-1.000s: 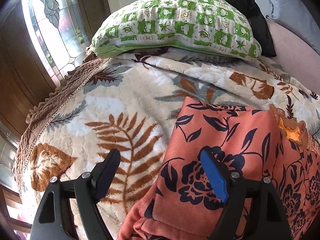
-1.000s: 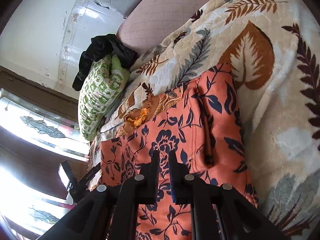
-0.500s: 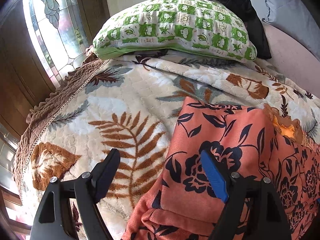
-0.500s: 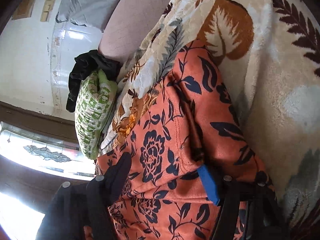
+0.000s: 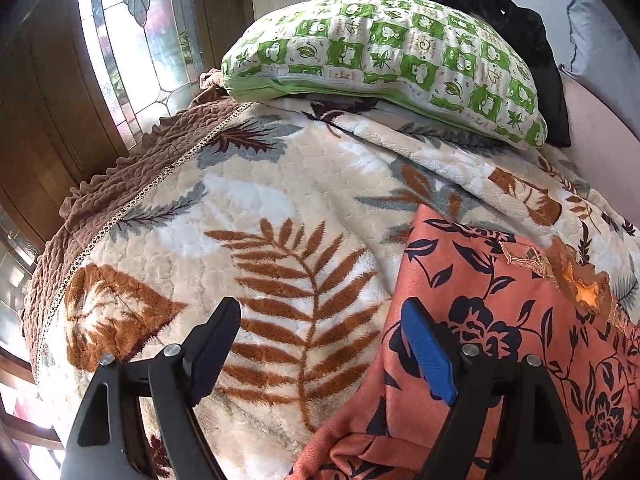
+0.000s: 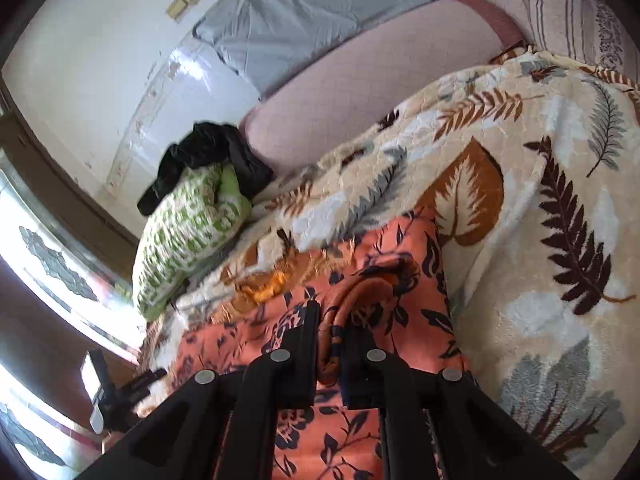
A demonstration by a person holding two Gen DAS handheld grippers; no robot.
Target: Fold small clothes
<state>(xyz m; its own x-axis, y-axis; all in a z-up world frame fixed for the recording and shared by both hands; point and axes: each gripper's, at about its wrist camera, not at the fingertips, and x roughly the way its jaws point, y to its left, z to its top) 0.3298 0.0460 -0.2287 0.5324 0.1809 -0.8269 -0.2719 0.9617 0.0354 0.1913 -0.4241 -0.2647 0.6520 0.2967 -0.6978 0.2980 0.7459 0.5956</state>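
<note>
An orange garment with dark floral print (image 5: pixel 500 320) lies on a leaf-patterned blanket (image 5: pixel 280 220) on the bed. My left gripper (image 5: pixel 324 348) is open and empty above the garment's left edge, its blue-padded finger over the cloth. In the right wrist view, my right gripper (image 6: pixel 330 344) is shut on a bunched fold of the orange garment (image 6: pixel 372 292) and holds it raised off the blanket (image 6: pixel 560 240).
A green-and-white checked pillow (image 5: pixel 384 60) lies at the head of the bed with a black garment (image 5: pixel 500 20) behind it. A stained-glass window (image 5: pixel 132 40) stands at the left. A pink sheet (image 6: pixel 360 92) and grey pillow (image 6: pixel 312 16) lie beyond.
My right gripper opened over the garment, then closed on a fold of it and lifted it. My left gripper shifted left, staying open.
</note>
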